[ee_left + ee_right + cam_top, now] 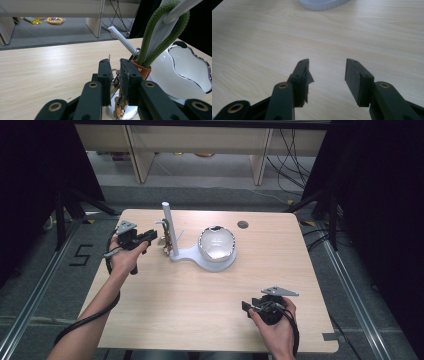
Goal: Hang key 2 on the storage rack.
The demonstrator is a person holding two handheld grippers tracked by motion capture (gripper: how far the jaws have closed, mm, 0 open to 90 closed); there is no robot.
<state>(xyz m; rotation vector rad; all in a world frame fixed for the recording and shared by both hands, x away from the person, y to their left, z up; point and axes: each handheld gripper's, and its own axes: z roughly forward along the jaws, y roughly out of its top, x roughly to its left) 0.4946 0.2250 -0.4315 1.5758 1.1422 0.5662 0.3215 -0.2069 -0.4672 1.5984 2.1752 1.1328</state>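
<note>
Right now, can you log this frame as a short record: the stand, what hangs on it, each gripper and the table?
stand: white stand with an upright post and a glossy white bowl, on the far middle of the table
hanging item: keyring on a green cord looped over the stand's peg
left gripper: at the keyring, jaws narrowly apart with the metal rings between them; grip not clear
right gripper: jaws apart, nothing between them, over bare wood near the table's right front
</note>
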